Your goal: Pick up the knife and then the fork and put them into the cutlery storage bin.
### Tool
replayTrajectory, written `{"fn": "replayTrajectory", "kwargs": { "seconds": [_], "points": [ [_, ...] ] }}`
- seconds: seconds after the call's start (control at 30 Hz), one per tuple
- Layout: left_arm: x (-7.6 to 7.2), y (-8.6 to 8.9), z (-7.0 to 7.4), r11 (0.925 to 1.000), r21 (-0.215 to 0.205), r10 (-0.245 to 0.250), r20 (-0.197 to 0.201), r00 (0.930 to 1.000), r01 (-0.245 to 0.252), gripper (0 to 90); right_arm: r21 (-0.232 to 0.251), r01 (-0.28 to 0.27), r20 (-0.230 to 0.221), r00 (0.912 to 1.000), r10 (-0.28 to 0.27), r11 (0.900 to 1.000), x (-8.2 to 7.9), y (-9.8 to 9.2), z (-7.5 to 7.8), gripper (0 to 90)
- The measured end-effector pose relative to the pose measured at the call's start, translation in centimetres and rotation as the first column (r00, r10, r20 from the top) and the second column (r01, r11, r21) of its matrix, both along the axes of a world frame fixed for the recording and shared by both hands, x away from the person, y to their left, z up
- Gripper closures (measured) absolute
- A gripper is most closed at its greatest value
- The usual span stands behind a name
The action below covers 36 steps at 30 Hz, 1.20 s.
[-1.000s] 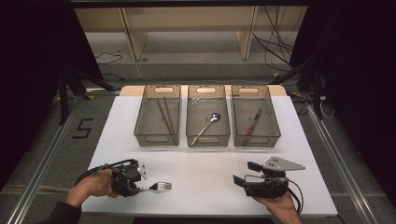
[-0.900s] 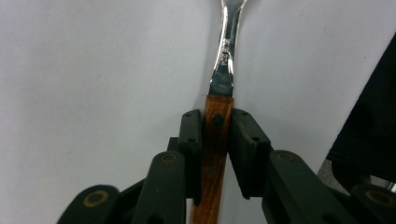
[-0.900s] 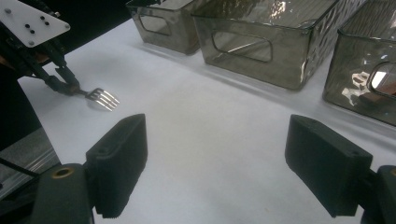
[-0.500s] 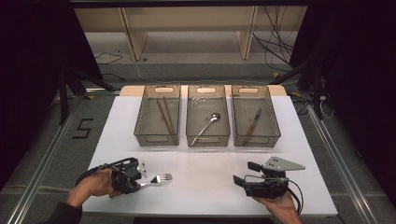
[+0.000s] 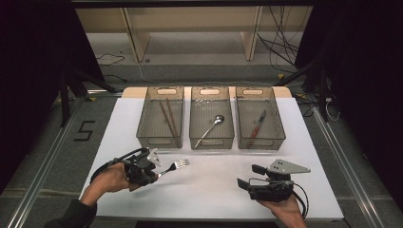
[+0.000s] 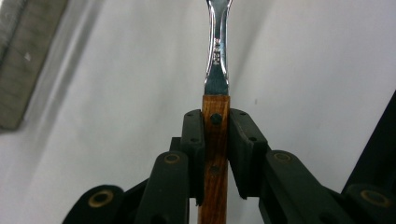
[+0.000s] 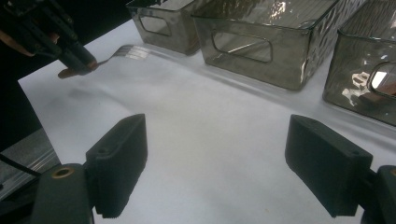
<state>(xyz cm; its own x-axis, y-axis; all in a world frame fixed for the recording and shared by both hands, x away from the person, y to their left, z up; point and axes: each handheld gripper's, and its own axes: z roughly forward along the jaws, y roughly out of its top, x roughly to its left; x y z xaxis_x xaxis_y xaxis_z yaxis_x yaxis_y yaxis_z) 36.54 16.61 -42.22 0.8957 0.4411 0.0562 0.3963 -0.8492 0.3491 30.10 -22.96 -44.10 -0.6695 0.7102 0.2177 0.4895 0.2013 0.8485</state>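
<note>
A fork (image 5: 176,166) with a wooden handle is held off the white table (image 5: 209,190), tines toward the bins. My left gripper (image 5: 155,173) is shut on that handle at the front left. In the left gripper view the pads clamp the brown handle (image 6: 215,140) from both sides, and the steel neck (image 6: 217,56) runs upward. My right gripper (image 5: 249,175) rests at the front right, open with nothing between its fingers (image 7: 119,163). The right gripper view also has the fork (image 7: 126,50) and the left gripper (image 7: 77,58) at the upper left.
Three clear bins stand in a row at the back. The left bin (image 5: 159,141) holds chopsticks (image 5: 167,116), the middle bin (image 5: 212,142) a spoon (image 5: 211,127), the right bin (image 5: 263,141) a red-handled utensil (image 5: 256,126). Dark floor and cables surround the table.
My left gripper has lifted the fork off the table and carried it slightly toward the bins. The right gripper has stayed still.
</note>
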Motion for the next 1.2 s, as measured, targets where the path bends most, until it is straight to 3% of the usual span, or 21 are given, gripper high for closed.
{"fn": "replayTrajectory", "kwargs": {
  "seconds": [0.17, 0.33, 0.47, 0.7, 0.77, 0.93, 0.97, 1.2],
  "points": [
    [0.8, -1.5, 1.2, 0.9968, -0.069, 0.042, 0.036, 0.9985, -0.039, 76.3, 0.001, 0.000, 0.004, 1.0000, 0.000, 1.000, 0.0, -0.1, 0.0, 21.9],
    [1.8, -3.4, 2.4, 0.9892, -0.140, 0.051, 0.065, 0.9966, -0.042, 76.2, -0.002, -0.002, 0.002, 1.0000, 0.002, 1.000, 0.0, 0.0, 0.0, 21.9],
    [2.7, -5.0, 3.3, 0.9754, -0.215, 0.068, 0.083, 0.9943, -0.049, 76.3, 0.000, 0.000, 0.005, 1.0000, 0.000, 1.000, 0.0, -0.1, 0.0, 21.9],
    [4.7, -7.8, 3.9, 0.9512, -0.301, 0.099, 0.092, 0.9908, -0.067, 76.2, 0.004, 0.002, 0.003, 1.0000, -0.002, 1.000, 0.0, -0.2, 0.0, 21.8],
    [5.2, -8.7, 4.1, 0.9404, -0.332, 0.109, 0.089, 0.9900, -0.074, 76.2, 0.005, 0.002, 0.001, 1.0000, -0.002, 1.000, 0.0, -0.3, 0.0, 21.8],
    [6.5, -11.3, 4.7, 0.9219, -0.382, 0.110, 0.096, 0.9893, -0.066, 76.2, 0.005, 0.002, 0.001, 1.0000, -0.002, 1.000, -0.1, -0.3, 0.0, 21.8],
    [6.7, -11.7, 4.8, 0.9211, -0.384, 0.112, 0.100, 0.9886, -0.066, 76.2, 0.005, 0.002, 0.001, 1.0000, -0.002, 1.000, -0.1, -0.3, 0.0, 21.8],
    [8.4, -15.1, 5.8, 0.8895, -0.450, 0.135, 0.098, 0.9859, -0.077, 76.2, 0.007, -0.001, 0.005, 1.0000, 0.001, 1.000, -0.1, -0.3, 0.1, 21.8]
  ]
}}
